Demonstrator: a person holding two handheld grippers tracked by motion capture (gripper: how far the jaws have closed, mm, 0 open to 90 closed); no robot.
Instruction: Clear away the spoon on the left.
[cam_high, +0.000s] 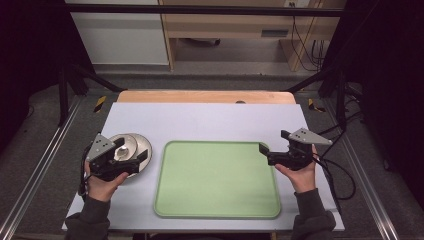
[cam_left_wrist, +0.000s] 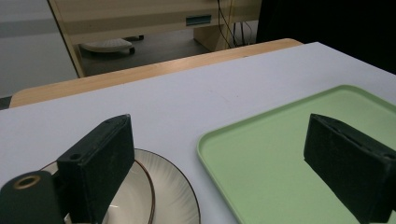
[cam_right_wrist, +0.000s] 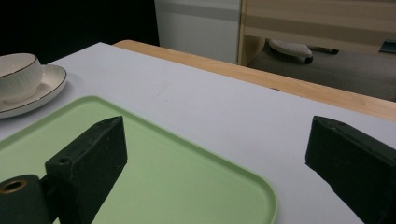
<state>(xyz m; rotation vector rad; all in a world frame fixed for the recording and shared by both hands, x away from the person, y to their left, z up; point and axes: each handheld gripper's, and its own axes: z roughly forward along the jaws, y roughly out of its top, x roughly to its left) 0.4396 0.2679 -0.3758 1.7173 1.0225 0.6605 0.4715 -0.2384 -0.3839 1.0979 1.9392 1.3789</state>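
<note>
A white cup (cam_high: 123, 145) with a dark rim stands on a matching saucer (cam_high: 143, 144) at the left of the table. My left gripper (cam_high: 135, 155) hovers over the near side of the saucer (cam_left_wrist: 163, 191), jaws open and nothing between them (cam_left_wrist: 219, 126). A pale green tray (cam_high: 217, 180) lies empty in the middle. My right gripper (cam_high: 274, 142) is held at the tray's far right corner, open and empty (cam_right_wrist: 217, 123). In the right gripper view the cup (cam_right_wrist: 18, 77) and saucer (cam_right_wrist: 46, 88) sit beyond the tray (cam_right_wrist: 177, 168).
A light lavender mat (cam_high: 210, 120) covers the wooden table (cam_high: 205, 96). Black frame posts (cam_high: 63, 95) stand at both far corners, and cables (cam_high: 345, 175) trail at the right. A tray corner (cam_left_wrist: 280, 154) lies under my left gripper's right jaw.
</note>
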